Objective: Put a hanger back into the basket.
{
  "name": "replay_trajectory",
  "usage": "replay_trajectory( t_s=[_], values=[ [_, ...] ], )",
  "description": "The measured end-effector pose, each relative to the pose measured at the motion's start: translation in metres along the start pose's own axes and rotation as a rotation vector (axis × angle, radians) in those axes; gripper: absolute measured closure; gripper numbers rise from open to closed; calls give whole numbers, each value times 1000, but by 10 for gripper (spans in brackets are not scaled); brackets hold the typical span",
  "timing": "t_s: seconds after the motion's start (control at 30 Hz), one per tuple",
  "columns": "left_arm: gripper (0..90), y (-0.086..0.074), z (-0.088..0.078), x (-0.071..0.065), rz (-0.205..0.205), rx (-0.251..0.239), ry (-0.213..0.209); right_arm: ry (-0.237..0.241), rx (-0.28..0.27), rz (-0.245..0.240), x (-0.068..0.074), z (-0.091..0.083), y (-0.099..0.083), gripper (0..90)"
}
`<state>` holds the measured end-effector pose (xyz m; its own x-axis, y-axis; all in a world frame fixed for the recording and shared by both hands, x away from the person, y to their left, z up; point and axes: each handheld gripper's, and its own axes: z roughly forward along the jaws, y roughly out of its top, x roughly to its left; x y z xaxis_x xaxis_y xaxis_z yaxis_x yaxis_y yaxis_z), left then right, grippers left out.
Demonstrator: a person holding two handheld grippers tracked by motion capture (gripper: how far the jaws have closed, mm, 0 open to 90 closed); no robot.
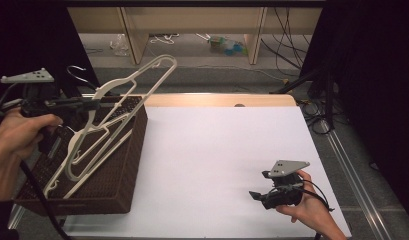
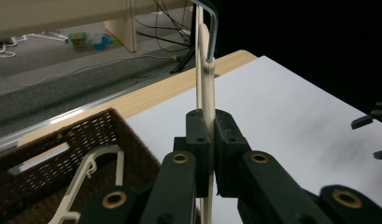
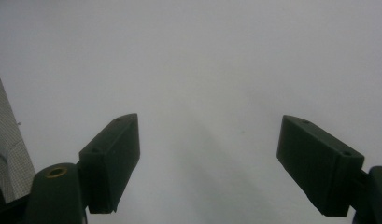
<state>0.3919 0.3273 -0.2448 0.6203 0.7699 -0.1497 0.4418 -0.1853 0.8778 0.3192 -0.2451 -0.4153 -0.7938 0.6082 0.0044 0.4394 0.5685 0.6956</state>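
Left claw (image 2: 208, 140) pinched tight on the cream hanger (image 1: 123, 107), right by its metal hook (image 2: 212, 32) — a good spot to lift without wobble. Hanger tilted up out of the brown basket (image 1: 119, 170), low end not clear of it, another hanger (image 2: 93, 179) left inside. Right claw (image 3: 207, 163) wide open, nothing in it — resting low over the white table (image 1: 217, 150), out of the way.
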Motion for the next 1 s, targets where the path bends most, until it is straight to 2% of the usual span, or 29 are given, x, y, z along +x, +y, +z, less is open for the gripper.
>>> replay_trajectory(
  t_s=[0.17, 0.27, 0.43, 0.53, 0.7, 0.9, 1.0],
  values=[
    [862, -13, -3, 22, -40, 12, 36, -12, -16, 4, 0, 1, -1, 219],
    [861, -20, -4, 35, -37, 20, 46, 4, 0, -2, 0, 0, 0, 220],
    [862, -33, -7, 53, -60, 22, 51, -4, -4, -6, -1, 1, -1, 220],
    [862, -41, -7, 61, -62, 34, 61, -2, -5, -5, -1, 1, -1, 219],
    [861, -52, -6, 69, -52, 48, 46, -11, -15, -3, -1, 3, -1, 215],
    [861, -66, -4, 80, -65, 74, 42, -4, -8, -7, -1, 3, -1, 215],
    [861, -74, -4, 86, -84, 86, 44, 2, -1, -7, -1, 3, -1, 215]
  ],
)
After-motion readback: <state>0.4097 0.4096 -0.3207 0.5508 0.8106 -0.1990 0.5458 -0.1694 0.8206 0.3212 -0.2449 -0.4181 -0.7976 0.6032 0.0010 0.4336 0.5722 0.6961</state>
